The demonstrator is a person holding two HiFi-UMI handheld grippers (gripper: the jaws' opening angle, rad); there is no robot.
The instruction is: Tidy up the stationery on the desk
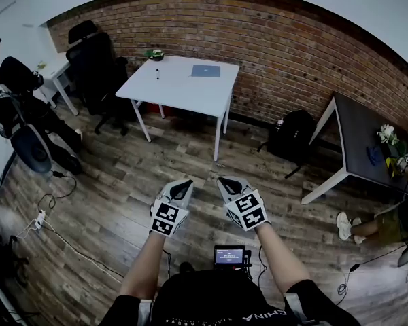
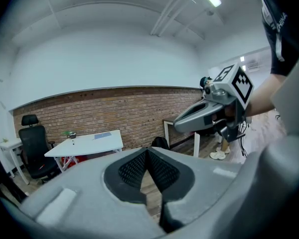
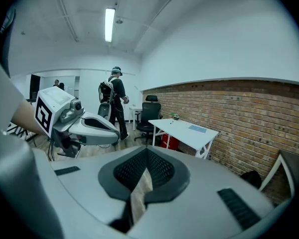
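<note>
Your left gripper point(image 1: 182, 184) and right gripper point(image 1: 228, 182) hang side by side over the brown wooden plank floor point(image 1: 122, 182). They are near each other but apart. Each has its jaws pressed together at the tips, with nothing between the black ribbed pads point(image 2: 132, 169).

Well ahead of both tips, the white rectangular table point(image 1: 183, 94) stands against the red brick wall point(image 1: 292, 53). On it, straight ahead between your grippers, lies a flat blue-grey sheet or notebook point(image 1: 205, 70). A small dark pen-like item point(image 1: 157, 73), too small to tell apart, lies ahead of the left gripper. A black backpack point(image 1: 292, 134) leans ahead-right of the right gripper.
</note>
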